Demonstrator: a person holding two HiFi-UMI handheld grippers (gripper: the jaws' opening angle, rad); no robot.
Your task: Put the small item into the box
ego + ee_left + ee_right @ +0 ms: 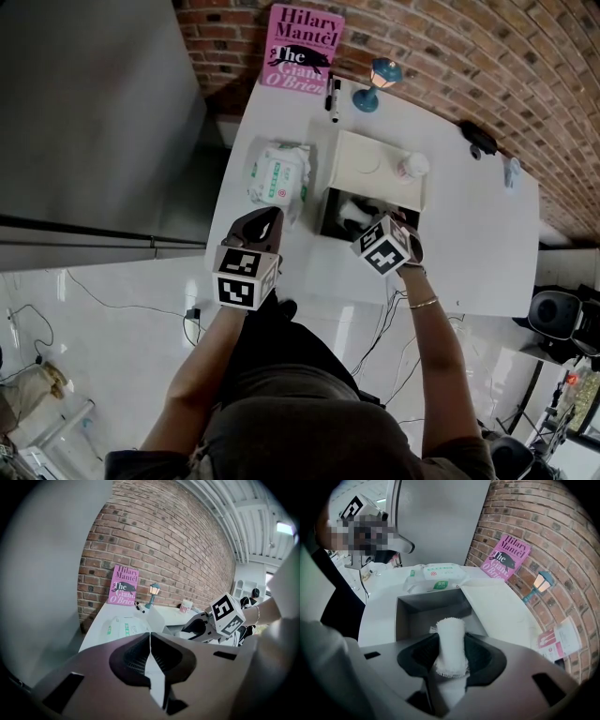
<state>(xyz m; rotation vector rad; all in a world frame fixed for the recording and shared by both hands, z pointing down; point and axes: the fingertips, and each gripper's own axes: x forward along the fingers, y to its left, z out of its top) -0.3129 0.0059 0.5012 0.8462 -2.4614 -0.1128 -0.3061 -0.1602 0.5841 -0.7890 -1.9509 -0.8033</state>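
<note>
Right tool [451,663]: jaws clamped on a small white cloth roll [451,632], frayed at its edge. The roll stands upright between the jaws, its top clear above them.

Left tool [150,651]: jaws together, nothing between them. It hangs over the near left part of the worktop [469,248], just beside a pack of wipes [278,173], and has no part in the grasp.

Box [417,616]: open, with the lid [375,161] laid back toward the brick wall and a small pot [411,166] resting on it. From the head view, the right tool sits at the near right edge of the opening. From the right gripper view, the roll lines up with the grey cavity but is not yet down in it. I cannot tell what else lies inside.

Step in hand, as I judge it: carrying is done and placing is about to begin.

The next move calls for:
- bringing the right tool forward and down until the roll is below the rim;
- keeping clear of the near wall;
- parting the jaws only then, so the roll drops inside and does not catch on the edge;
- lifting out straight, since the frayed cloth may snag on a jaw.
</note>
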